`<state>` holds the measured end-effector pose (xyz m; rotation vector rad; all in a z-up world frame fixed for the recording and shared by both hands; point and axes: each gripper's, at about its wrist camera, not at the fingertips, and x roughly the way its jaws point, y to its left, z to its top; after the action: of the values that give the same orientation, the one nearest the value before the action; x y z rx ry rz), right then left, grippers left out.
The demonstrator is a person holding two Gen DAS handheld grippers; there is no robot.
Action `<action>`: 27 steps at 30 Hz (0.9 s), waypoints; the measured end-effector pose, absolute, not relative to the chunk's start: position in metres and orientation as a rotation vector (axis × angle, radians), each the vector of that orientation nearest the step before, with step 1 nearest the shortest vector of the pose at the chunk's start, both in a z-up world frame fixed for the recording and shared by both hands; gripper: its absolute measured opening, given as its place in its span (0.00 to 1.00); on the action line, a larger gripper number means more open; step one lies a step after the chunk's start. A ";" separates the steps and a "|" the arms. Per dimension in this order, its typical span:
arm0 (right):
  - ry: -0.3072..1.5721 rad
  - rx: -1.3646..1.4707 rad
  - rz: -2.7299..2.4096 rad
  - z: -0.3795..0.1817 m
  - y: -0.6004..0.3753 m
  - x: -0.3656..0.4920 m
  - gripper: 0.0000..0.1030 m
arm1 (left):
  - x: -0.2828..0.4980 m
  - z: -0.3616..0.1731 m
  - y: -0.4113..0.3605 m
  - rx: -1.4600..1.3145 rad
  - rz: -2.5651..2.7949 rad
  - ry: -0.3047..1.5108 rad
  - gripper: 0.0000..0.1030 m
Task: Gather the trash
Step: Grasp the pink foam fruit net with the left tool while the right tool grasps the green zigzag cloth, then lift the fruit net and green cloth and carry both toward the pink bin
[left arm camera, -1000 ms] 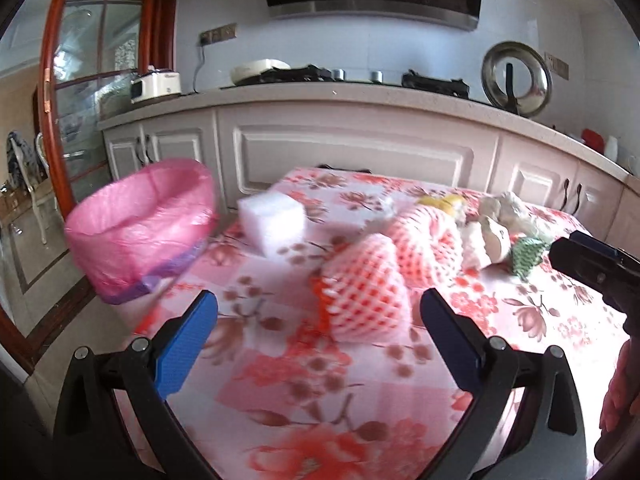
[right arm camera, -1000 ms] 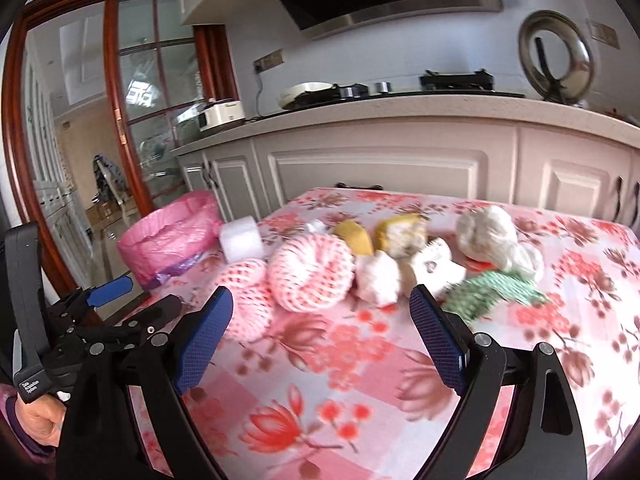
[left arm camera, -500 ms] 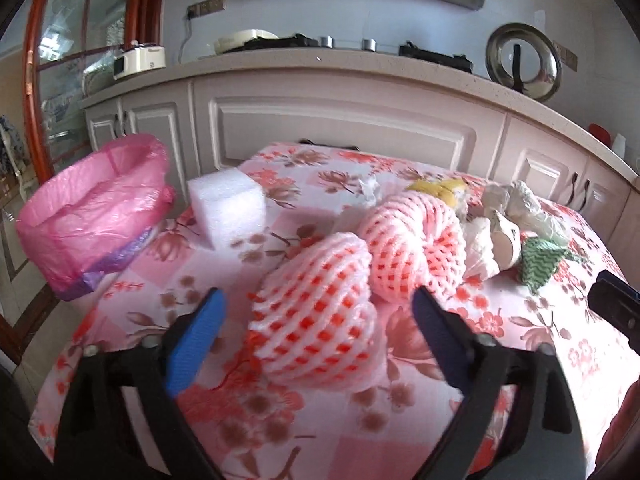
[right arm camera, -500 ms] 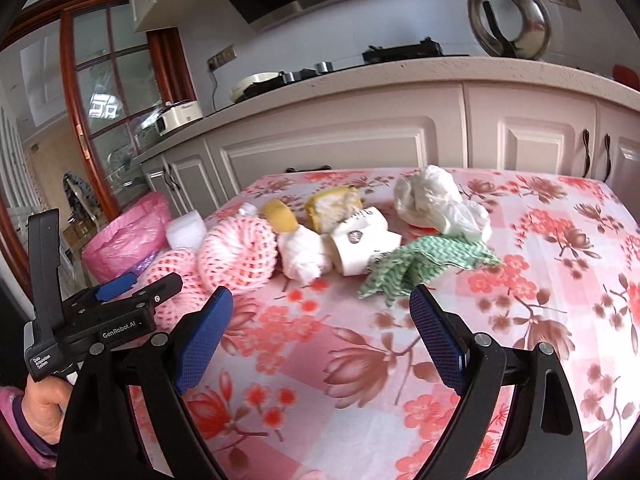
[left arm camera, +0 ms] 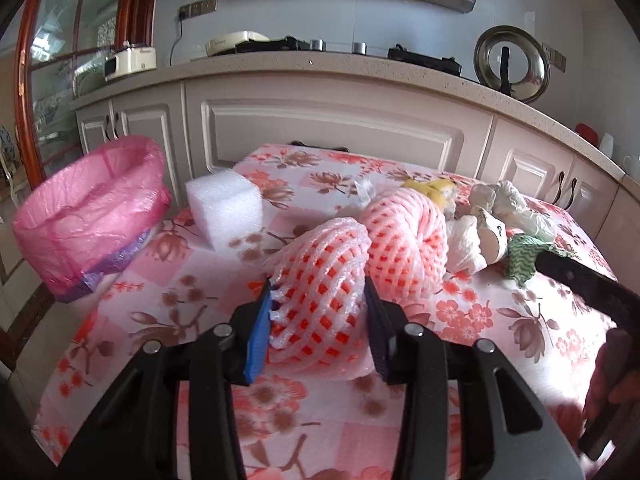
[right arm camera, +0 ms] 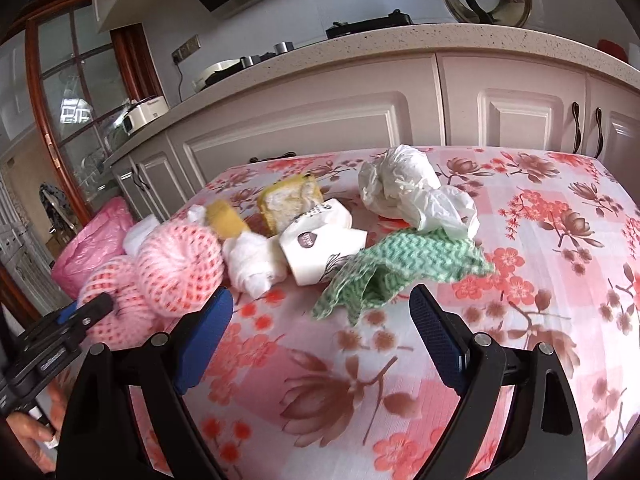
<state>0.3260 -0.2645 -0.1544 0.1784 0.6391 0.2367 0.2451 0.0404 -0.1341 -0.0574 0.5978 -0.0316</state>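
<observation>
My left gripper [left arm camera: 318, 322] is shut on a pink foam fruit net [left arm camera: 320, 296] resting on the floral table [left arm camera: 192, 288]. A second pink net [left arm camera: 408, 240] lies just behind it. The pink-lined trash bin [left arm camera: 88, 216] stands off the table's left edge. My right gripper [right arm camera: 320, 328] is open and empty, just short of a green cloth [right arm camera: 400, 264]. Behind the cloth lie a crushed paper cup [right arm camera: 320, 244], a white tissue wad [right arm camera: 256, 260], a white plastic bag [right arm camera: 412, 192] and yellow sponges [right arm camera: 288, 200].
A white foam block [left arm camera: 226, 208] sits at the table's left rear. Kitchen cabinets and a counter [left arm camera: 340, 120] run behind the table. The left gripper also shows at the lower left of the right wrist view [right arm camera: 86, 312].
My left gripper moved forward and closed on the near pink net. My right gripper swung right and nearer to the green cloth, staying open.
</observation>
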 end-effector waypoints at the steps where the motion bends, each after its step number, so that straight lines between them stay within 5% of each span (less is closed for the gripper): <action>1: 0.643 0.172 0.226 -0.155 -0.265 0.331 0.82 | 0.243 -0.132 0.042 -0.057 -0.025 0.590 0.38; 6: 0.672 0.154 0.181 -0.158 -0.269 0.353 0.76 | 0.236 -0.126 0.053 -0.067 -0.008 0.571 0.38; 9: 0.699 0.140 0.171 -0.160 -0.270 0.362 0.56 | 0.232 -0.124 0.058 -0.072 -0.010 0.569 0.38; 11: 0.709 0.134 0.187 -0.161 -0.269 0.363 0.33 | 0.229 -0.123 0.060 -0.075 -0.007 0.568 0.38; 14: 0.695 0.116 0.201 -0.158 -0.266 0.354 0.18 | 0.225 -0.122 0.064 -0.079 -0.006 0.565 0.38; 27: 0.589 0.018 0.351 -0.118 -0.226 0.284 0.13 | 0.195 -0.102 0.067 -0.083 -0.014 0.504 0.38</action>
<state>0.2841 -0.2257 -0.1183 0.0183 0.5894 0.3510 0.1946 0.0665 -0.1016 -0.0831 0.5039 -0.0144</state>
